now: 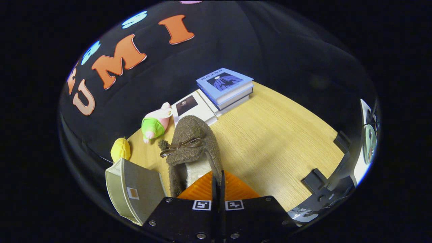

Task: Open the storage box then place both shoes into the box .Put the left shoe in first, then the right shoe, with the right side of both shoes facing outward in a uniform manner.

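A brown fuzzy shoe [192, 145] with a small brown bow and a pale lining hangs just ahead of my fingers, toe pointing away from me, above the wooden table [270, 141]. My gripper [217, 177] is shut on the shoe's rim at the heel end, with the fingers pressed close together. The beige storage box [135, 192] sits left of the fingers and lower than the shoe. One wall and a flat face with a small label show; I cannot tell whether it is open. The shoe hides the table behind it.
A stack of books [226, 87] with a blue cover lies at the table's far side, a white book [192, 108] beside it. A pink and green plush toy [157, 123] and a yellow toy [120, 149] lie left of the shoe. Black brackets [315, 180] line the right edge.
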A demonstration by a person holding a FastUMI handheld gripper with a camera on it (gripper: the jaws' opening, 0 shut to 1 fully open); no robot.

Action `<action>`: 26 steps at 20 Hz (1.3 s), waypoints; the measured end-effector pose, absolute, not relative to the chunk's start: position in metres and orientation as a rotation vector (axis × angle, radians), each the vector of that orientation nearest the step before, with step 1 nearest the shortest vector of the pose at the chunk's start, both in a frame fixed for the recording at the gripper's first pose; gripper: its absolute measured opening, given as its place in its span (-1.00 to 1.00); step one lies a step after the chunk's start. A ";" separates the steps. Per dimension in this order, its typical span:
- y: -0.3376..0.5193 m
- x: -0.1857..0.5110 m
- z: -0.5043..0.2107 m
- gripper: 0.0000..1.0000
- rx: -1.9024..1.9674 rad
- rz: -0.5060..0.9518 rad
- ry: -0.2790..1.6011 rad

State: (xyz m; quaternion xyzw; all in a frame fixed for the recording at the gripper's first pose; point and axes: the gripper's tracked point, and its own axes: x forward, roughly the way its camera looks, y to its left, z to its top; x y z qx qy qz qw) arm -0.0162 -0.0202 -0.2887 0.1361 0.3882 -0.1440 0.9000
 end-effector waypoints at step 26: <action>0.249 -0.051 -0.275 -0.99 0.305 -0.111 0.824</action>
